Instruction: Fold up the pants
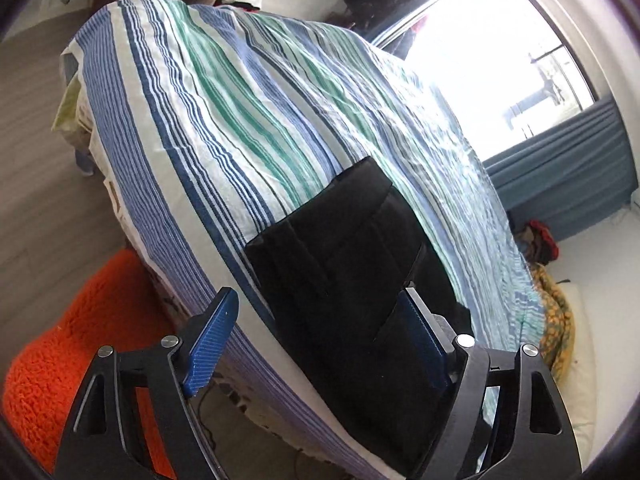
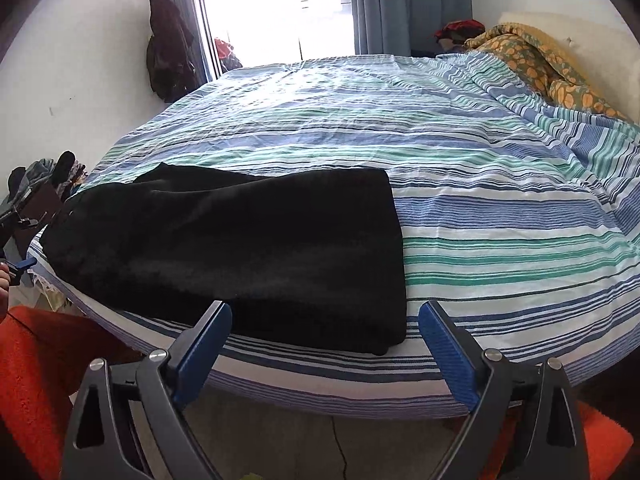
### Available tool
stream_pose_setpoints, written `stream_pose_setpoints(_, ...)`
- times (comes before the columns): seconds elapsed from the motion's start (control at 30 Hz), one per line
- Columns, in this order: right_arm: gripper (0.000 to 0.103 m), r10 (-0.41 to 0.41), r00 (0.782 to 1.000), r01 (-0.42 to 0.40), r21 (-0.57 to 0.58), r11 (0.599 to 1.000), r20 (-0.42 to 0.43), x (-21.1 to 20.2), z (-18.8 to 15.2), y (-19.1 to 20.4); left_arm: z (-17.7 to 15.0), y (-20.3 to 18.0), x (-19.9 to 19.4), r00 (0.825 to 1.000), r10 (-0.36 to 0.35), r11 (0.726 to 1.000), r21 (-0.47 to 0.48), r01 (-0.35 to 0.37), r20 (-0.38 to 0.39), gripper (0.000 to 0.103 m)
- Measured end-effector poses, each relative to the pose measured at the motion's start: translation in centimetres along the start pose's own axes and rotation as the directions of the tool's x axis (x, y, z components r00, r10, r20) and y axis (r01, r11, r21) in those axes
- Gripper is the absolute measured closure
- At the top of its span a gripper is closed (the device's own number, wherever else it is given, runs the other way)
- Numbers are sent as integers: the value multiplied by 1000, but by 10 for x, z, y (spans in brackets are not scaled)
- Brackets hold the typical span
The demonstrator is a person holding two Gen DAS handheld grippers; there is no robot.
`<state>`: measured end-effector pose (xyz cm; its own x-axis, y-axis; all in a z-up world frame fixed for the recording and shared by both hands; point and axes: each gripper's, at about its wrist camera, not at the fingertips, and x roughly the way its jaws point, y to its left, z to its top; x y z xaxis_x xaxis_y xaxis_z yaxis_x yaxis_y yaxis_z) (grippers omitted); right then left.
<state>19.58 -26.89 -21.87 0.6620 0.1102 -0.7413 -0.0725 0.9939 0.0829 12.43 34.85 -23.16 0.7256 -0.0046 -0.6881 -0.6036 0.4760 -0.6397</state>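
Observation:
Black pants [image 2: 240, 252] lie folded flat on the striped bed [image 2: 480, 208], near its front edge. My right gripper [image 2: 324, 320] is open and empty, hovering just off the bed's edge, in front of the pants' right end. In the left wrist view the pants [image 1: 348, 280] run along the bed's edge [image 1: 192, 160]. My left gripper [image 1: 316, 312] is open at the pants' near end, apart from the cloth as far as I can tell. Its tip also shows at the far left of the right wrist view [image 2: 24, 264].
An orange fuzzy rug [image 1: 80, 340] lies on the floor beside the bed. A yellow patterned blanket [image 2: 540, 64] is bunched at the head of the bed. A bright window [image 2: 276, 8] with blue curtains is behind. Dark clothes [image 2: 168, 52] hang on the wall.

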Motion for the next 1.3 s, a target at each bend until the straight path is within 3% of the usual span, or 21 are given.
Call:
stream_pose_setpoints(0.3,9,-9,1000,9,7,1000,-28,3,-4,-4,0,10,26,999,-16,999,-30,15,-32,32)
stream_pose_setpoints(0.47,9,-16,999,16,5,1000,-35,5,-4,-3,-2,14,23,1000,-22,999,-27,21,-22,48)
stream_pose_setpoints(0.5,9,-18,999,18,2,1000,-38,6,-5,-2,-2,14,20,1000,-27,999,-26,27,-10,59)
stream_pose_setpoints(0.53,9,-20,999,20,-3,1000,-39,6,-5,-1,-3,13,16,1000,-25,999,-22,25,2,61)
stream_pose_setpoints(0.63,9,-24,999,23,-18,1000,-37,5,-5,2,0,10,19,1000,-6,1000,6,6,10,61)
stream_pose_setpoints(0.7,9,-22,999,21,-23,1000,-33,4,-5,4,0,11,30,1000,2,1000,-7,-2,-17,48)
stream_pose_setpoints(0.77,9,-19,999,18,-24,1000,-28,2,-5,4,-2,7,32,1000,16,1000,3,-16,-10,47)
stream_pose_setpoints(0.8,9,-17,1000,17,-23,1000,-24,1,-5,4,-3,4,32,999,31,999,19,-31,-9,51)
stream_pose_setpoints(0.83,9,-16,1000,16,-20,1000,-18,-1,-5,3,-4,-2,30,998,66,997,47,-66,1,64)
stream_pose_setpoints(0.9,9,-13,1000,13,-6,1000,-3,-5,-4,-1,-4,-10,22,995,99,991,84,-100,14,77)
stream_pose_setpoints(1.0,9,-6,1000,6,38,999,17,-9,-2,-12,0,-30,-1,995,90,988,126,-94,39,82)
stream_pose_setpoints(1.07,9,-6,1000,4,72,997,25,-10,0,-20,-3,-61,-22,992,95,969,221,-111,83,82)
stream_pose_setpoints(1.13,9,-6,999,2,104,995,36,-12,1,-28,-17,-105,-44,985,98,925,353,-142,141,82)
stream_pose_setpoints(1.2,9,-6,999,0,133,991,49,-15,3,-35,-40,-152,-66,981,68,857,492,-151,184,82)
stream_pose_setpoints(1.3,9,-16,998,5,163,987,64,-17,5,-43,-93,-228,-85,983,-19,714,691,-114,181,82)
